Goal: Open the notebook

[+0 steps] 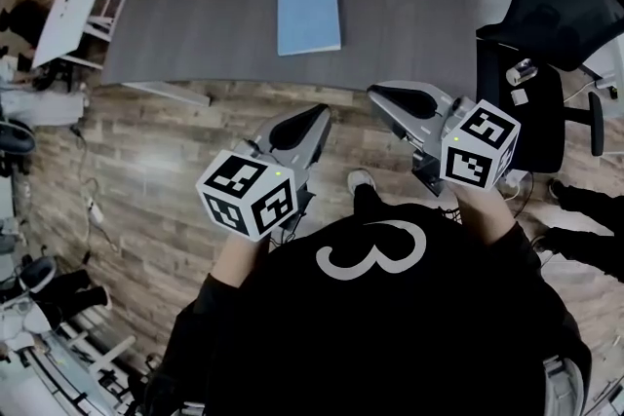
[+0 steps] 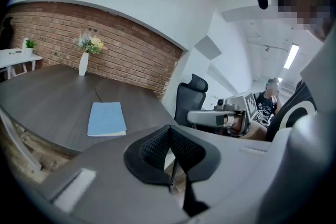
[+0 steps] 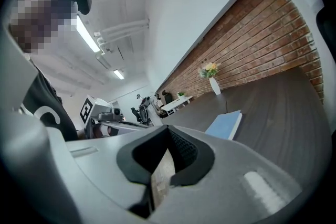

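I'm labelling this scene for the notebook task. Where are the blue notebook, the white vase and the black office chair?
blue notebook [image 1: 309, 15], head view, middle of its closed cover.
white vase [image 2: 83, 64], left gripper view, its body.
black office chair [image 2: 188, 105], left gripper view, its backrest.

Black shirt [image 1: 419, 326], white swirl print [image 1: 375, 248]; grey black-tipped left gripper [image 1: 318, 115], right gripper [image 1: 378, 94].

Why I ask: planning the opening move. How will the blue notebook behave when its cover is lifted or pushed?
The notebook looks thin, so its cover probably flexes and it is likely light. Lying flat on the smooth table, it may slide when pushed rather than open.
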A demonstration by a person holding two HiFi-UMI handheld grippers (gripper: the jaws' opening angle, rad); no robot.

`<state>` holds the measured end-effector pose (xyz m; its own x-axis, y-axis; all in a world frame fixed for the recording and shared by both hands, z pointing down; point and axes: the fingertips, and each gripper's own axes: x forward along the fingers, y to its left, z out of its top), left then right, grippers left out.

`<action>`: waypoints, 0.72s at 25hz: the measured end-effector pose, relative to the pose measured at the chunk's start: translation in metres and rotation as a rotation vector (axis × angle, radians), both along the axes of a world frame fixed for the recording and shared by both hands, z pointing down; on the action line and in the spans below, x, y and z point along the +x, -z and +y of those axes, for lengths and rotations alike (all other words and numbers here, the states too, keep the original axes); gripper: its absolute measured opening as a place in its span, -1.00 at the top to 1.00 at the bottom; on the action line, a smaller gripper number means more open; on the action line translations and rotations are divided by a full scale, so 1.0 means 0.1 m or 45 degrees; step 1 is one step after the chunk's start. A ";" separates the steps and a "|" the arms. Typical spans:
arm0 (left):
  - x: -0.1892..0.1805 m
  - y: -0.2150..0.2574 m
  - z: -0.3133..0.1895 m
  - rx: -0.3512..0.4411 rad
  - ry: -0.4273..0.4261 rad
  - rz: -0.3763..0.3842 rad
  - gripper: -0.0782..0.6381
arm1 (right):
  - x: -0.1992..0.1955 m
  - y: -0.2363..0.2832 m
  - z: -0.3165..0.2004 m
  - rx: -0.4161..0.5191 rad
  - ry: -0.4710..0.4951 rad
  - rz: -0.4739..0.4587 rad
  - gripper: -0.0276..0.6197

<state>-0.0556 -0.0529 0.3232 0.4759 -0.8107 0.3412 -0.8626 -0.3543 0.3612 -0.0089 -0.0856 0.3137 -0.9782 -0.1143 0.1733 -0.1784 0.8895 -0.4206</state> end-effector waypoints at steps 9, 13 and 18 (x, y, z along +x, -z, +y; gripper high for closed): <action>0.00 -0.04 -0.79 0.039 -0.017 -0.079 0.75 | 0.11 -0.10 -0.73 -0.011 -0.050 -0.007 0.91; -0.11 -0.20 -0.97 0.056 0.036 -0.169 0.75 | 0.12 -0.21 -0.87 -0.028 -0.063 0.003 0.91; -0.19 -0.44 -1.11 0.018 0.059 -0.262 0.57 | 0.13 -0.37 -0.96 -0.061 -0.076 0.021 0.91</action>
